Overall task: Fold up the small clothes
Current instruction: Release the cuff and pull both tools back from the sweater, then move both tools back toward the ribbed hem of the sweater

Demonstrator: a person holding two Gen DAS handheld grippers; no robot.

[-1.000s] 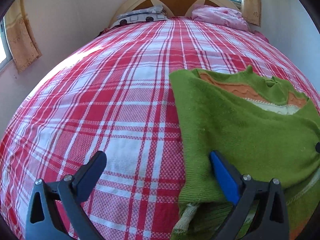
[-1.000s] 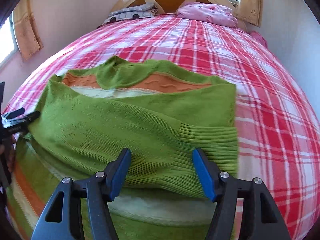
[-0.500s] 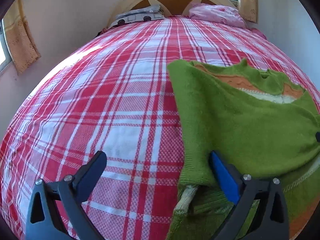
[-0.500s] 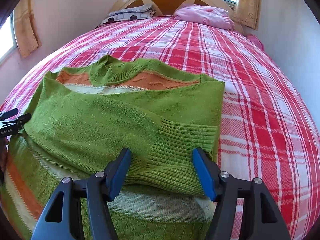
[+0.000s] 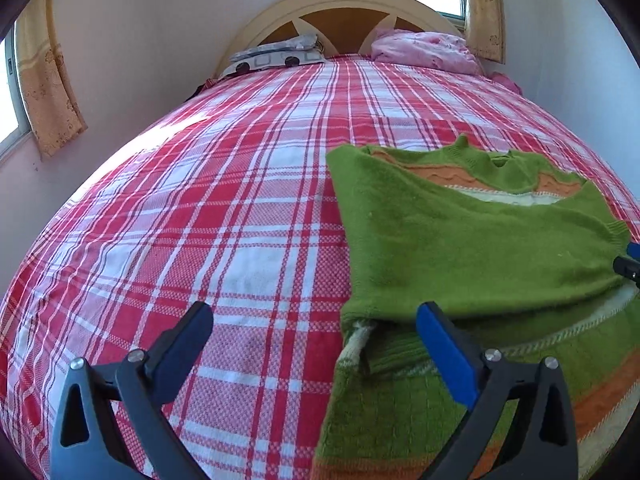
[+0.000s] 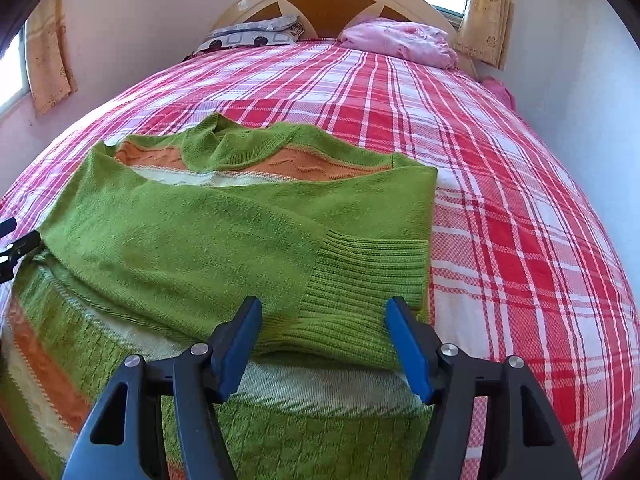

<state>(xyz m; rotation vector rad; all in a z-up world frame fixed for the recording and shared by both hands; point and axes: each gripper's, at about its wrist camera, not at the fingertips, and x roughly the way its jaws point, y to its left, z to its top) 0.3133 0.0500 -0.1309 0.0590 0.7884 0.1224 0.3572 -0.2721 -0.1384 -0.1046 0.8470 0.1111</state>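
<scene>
A small green sweater [image 6: 224, 248] with orange and cream stripes lies on the red plaid bed [image 6: 520, 208]. Both sleeves are folded across its chest, and the ribbed cuff [image 6: 368, 276] of the top sleeve lies at the right. My right gripper [image 6: 322, 344] is open and empty, just behind that cuff, above the lower body of the sweater. In the left wrist view the sweater [image 5: 472, 248] fills the right side. My left gripper [image 5: 312, 344] is open and empty, straddling the sweater's left edge near the sleeve fold. The right gripper's tip [image 5: 630, 264] shows at the far right edge.
A patterned pillow [image 5: 276, 56] and a pink bundle [image 5: 424, 50] lie by the wooden headboard [image 5: 344, 12]. Walls with curtained windows flank the bed. Bare plaid sheet [image 5: 192, 220] spreads left of the sweater and beyond it.
Both grippers have drawn back toward me and risen a little from the sweater. The top sleeve now lies settled, with its cuff flat at the right.
</scene>
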